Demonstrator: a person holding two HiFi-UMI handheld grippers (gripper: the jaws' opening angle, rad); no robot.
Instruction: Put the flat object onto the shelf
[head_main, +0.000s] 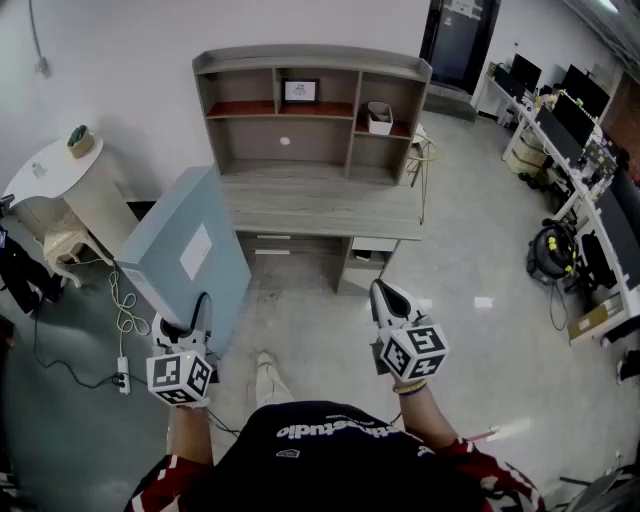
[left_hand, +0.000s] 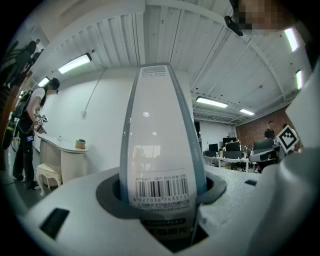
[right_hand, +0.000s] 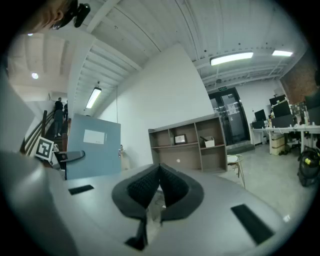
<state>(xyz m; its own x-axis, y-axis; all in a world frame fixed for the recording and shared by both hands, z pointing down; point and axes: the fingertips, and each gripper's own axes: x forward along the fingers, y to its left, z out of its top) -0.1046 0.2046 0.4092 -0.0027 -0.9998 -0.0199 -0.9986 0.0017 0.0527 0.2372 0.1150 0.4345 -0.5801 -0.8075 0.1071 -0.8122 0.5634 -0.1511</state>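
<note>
Shelf unit (head_main: 310, 110): on a desk, ahead of both grippers, well apart from them.
Folder (head_main: 185, 260): flat, blue-grey, white label on its face; rises upright out of the left gripper, to the left of the right gripper.
Left gripper (head_main: 190, 325): jaws spread wide, clamped on the folder's lower edge at its barcode sticker (left_hand: 161, 189).
Right gripper (head_main: 388, 298): jaws pressed together, nothing between them, pointed at the shelf unit.
Frame (head_main: 299, 91): in the top middle compartment.
</note>
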